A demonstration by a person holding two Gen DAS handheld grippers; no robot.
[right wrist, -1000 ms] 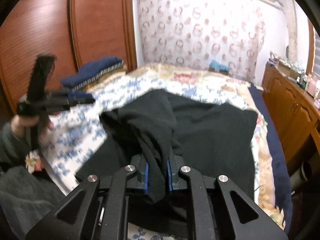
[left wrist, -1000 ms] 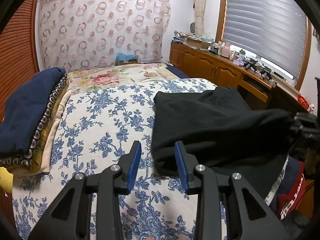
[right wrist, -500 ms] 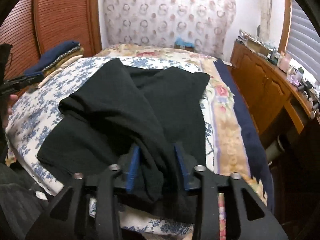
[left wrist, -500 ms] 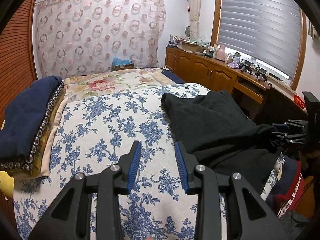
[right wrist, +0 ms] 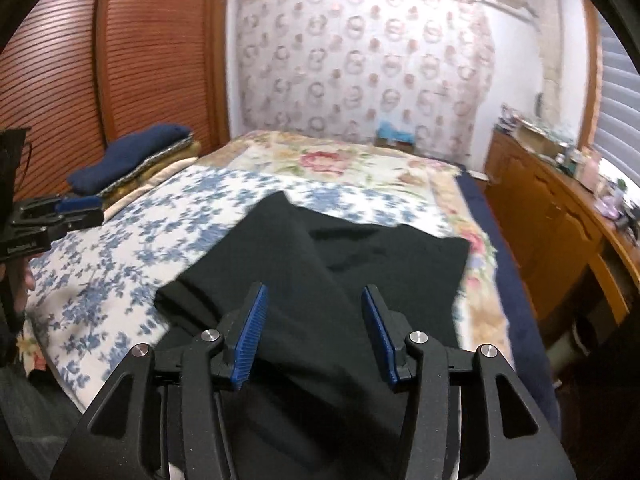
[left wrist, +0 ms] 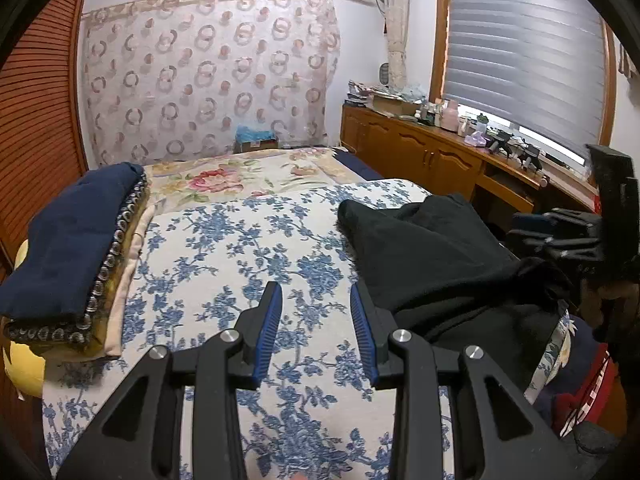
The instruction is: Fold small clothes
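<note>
Since a second ago the right tongs (right wrist: pixel 312 332) have let go of the black garment (right wrist: pixel 320 280), which they then pinched in a bunch; their blue pads now stand wide apart with the cloth lying loose beneath and between them, touching neither as far as the blur allows one to tell.

In the left wrist view, the left tongs (left wrist: pixel 316 332) hover wide and empty over the blue-flowered bedspread (left wrist: pixel 224 264). The black garment (left wrist: pixel 436 264) lies at about two o'clock from them, near the right edge of the bed, partly doubled over itself with one flap raised. At three o'clock the right tongs (left wrist: pixel 556 232) appear side-on, just above the garment's near edge. At nine o'clock a stack of folded clothes (left wrist: pixel 76 248), navy on top, sits by the bed's left edge, likely the finished pile, kept well apart so the working area stays free.

In the right wrist view, the garment spreads from six o'clock up toward twelve, one long panel folded diagonally over the rest. The left tongs (right wrist: pixel 80 210) show at nine o'clock, held off the cloth over the bedspread (right wrist: pixel 120 264). The navy-topped stack (right wrist: pixel 132 156) lies at ten o'clock. The release probably means one fold has just been laid down; judging by the uneven overlap, more folds and smoothing remain.
</note>
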